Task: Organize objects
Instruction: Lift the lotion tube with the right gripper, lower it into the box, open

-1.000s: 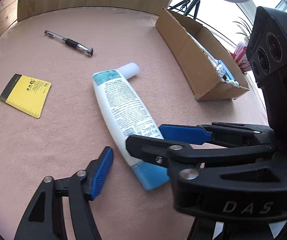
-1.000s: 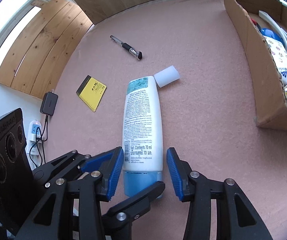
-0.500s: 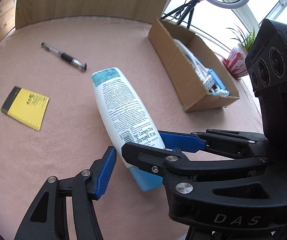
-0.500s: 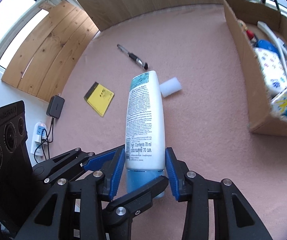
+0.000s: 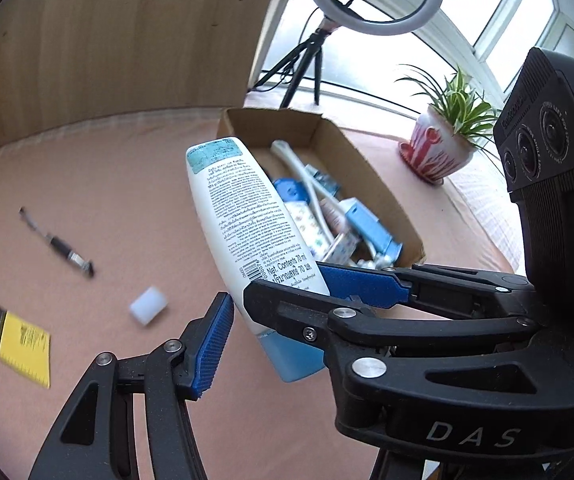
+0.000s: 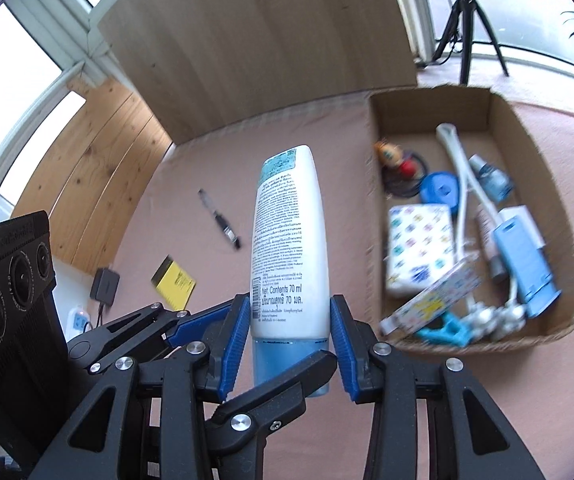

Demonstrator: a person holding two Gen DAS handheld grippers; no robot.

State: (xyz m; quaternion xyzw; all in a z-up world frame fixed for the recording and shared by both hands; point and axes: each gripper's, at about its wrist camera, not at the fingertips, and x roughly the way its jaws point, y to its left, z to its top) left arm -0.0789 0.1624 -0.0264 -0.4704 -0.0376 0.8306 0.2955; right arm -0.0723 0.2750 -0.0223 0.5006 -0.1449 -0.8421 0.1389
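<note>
right gripper (image 6: 290, 346): fingers clenched on the lotion bottle's blue lower end
lotion bottle (image 6: 289, 248): lifted off the pink counter (image 6: 215, 184), tilted, just left of the cardboard box (image 6: 371, 216)
left gripper (image 5: 275, 320): fingers spread, gripping nothing (right gripper crosses in front)
cardboard box: holds tissue pack (image 6: 419, 248), blue lid, other small items
counter: pen (image 5: 57, 244), white cap (image 5: 148, 305), yellow notepad (image 5: 21, 342), all well apart from the box

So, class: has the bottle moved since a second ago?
Yes. The bottle, clamped in the right hand-held gripper, has risen off the table towards the box; its cap stayed behind.
</note>
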